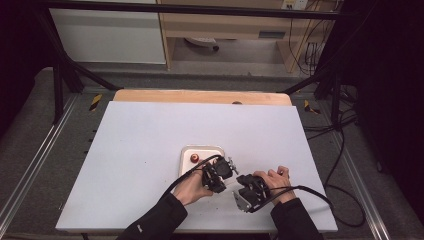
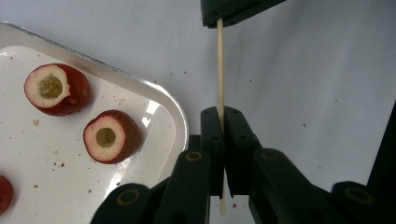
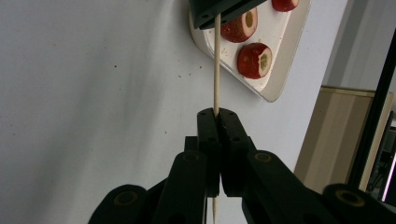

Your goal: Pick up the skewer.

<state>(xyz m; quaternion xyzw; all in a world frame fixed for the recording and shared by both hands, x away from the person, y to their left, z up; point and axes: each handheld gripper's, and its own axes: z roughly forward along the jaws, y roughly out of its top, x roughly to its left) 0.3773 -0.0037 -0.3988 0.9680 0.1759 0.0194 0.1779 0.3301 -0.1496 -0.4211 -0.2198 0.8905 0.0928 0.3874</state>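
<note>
A thin wooden skewer [image 2: 219, 70] runs straight between my two grippers, just above the white table. My left gripper [image 2: 221, 121] is shut on one end of it, and the far end sits in the right gripper's jaws [image 2: 233, 11]. In the right gripper view the same skewer [image 3: 216, 65] leaves my shut right gripper [image 3: 217, 116] toward the left gripper [image 3: 219, 9]. From above, the left gripper [image 1: 224, 180] and right gripper [image 1: 240, 186] face each other near the table's front. Cored red fruits [image 2: 56, 88] [image 2: 111, 136] lie on a white tray [image 2: 177, 112] beside the left gripper.
The tray [image 1: 200, 147] sits at the middle of the white table top [image 1: 140, 150], with one red fruit [image 1: 194, 158] showing beside the left hand. A third fruit [image 2: 3, 193] lies at the tray's edge. Red crumbs dot the table. Cables trail off to the right.
</note>
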